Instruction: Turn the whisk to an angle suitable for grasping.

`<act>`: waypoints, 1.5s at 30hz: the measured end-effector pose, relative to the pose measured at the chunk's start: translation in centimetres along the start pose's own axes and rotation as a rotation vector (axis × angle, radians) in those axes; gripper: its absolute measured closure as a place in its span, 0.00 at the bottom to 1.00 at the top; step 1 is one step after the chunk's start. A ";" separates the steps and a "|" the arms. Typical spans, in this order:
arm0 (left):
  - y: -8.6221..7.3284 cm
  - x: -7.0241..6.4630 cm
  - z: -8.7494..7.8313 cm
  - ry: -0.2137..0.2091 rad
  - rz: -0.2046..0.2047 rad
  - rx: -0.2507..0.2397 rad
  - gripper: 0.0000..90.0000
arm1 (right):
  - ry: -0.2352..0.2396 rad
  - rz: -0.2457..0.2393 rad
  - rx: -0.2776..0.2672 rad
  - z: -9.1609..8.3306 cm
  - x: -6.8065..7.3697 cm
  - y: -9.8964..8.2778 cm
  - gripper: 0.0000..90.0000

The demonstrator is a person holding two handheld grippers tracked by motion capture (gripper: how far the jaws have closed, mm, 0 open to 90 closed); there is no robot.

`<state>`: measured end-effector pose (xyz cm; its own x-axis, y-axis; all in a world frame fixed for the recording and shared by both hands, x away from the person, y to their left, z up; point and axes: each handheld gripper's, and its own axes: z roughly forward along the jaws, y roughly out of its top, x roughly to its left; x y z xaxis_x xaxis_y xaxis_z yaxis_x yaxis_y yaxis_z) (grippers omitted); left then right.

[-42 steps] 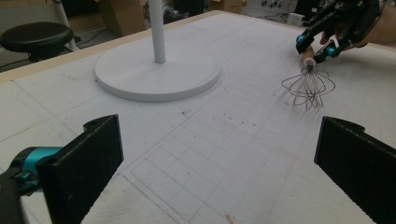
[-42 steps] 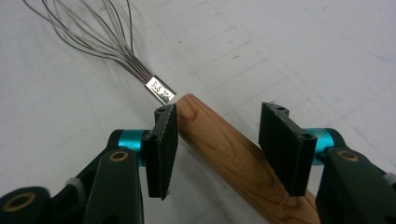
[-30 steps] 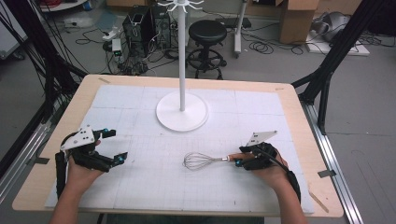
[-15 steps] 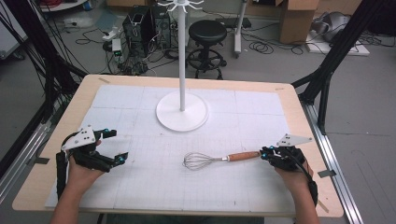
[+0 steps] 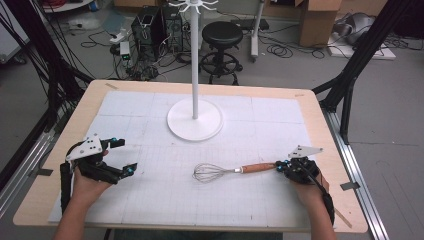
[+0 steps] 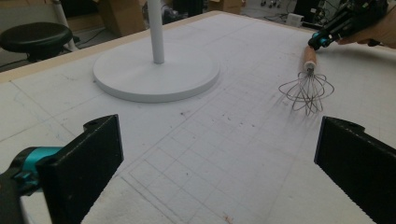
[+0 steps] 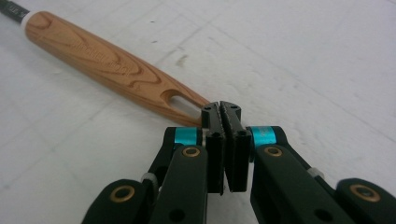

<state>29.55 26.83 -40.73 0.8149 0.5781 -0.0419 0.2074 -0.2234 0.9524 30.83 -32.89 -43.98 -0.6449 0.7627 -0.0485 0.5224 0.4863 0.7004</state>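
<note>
A wire whisk (image 5: 215, 172) with a wooden handle (image 7: 107, 63) lies on the white mat, handle toward the right. My right gripper (image 5: 279, 165) rests at the handle's end. Its jaws have just been closing and now stand pressed together in the right gripper view (image 7: 223, 108), nothing between them, their tips against the handle's end. At the table's left my left gripper (image 5: 127, 155) is open and holds nothing. In the left gripper view its jaws (image 6: 215, 158) stand wide apart, the whisk (image 6: 307, 91) and the right gripper (image 6: 322, 37) beyond them.
A white stand with a round base (image 5: 195, 125) and a tall pole rises at the middle back of the table (image 5: 50, 200); its base (image 6: 154, 74) lies left of the whisk in the left gripper view. A black stool (image 5: 221, 35) and equipment sit on the floor behind.
My right hand has slid right, from over the whisk's handle to its end, and its jaws have closed. The whisk and the left hand have stayed put.
</note>
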 end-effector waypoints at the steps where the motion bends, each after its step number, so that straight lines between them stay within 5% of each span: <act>1: 0.0 0.0 0.0 0.000 0.000 0.000 0.02 | 0.004 -0.008 0.002 0.0 0.2 0.1 0.98; 12: 0.2 -0.1 0.0 -0.002 0.004 -0.005 0.02 | 0.105 -0.100 -0.014 2.1 4.1 2.5 0.95; 16: 0.2 -0.1 -0.1 -0.003 0.004 -0.005 0.02 | 0.104 -0.097 -0.038 2.0 4.1 2.9 0.89; 19: 0.2 0.0 -0.1 -0.001 0.004 -0.004 0.02 | 0.065 -0.007 -0.100 0.9 2.5 2.6 0.96; 23: 0.2 -0.1 -0.1 0.000 0.003 -0.002 0.02 | -0.009 0.046 -0.083 1.3 1.3 2.4 0.99; 27: 0.3 -0.2 -0.2 -0.003 0.006 -0.009 0.02 | -0.017 0.021 -0.026 2.6 1.5 2.4 0.99; 39: 0.3 -0.2 -0.2 -0.005 0.008 -0.009 0.02 | 0.089 -0.049 -0.025 2.6 2.9 2.6 0.99; 45: 0.4 -0.3 -0.1 -0.005 0.009 -0.010 0.02 | 0.096 -0.087 -0.017 2.6 3.7 2.7 0.99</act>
<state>29.33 26.66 -40.32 0.8195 0.5721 -0.0347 0.1945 -0.2205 0.9558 31.28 -27.63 -44.08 -0.7384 0.6731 -0.0415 0.4531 0.5408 0.7086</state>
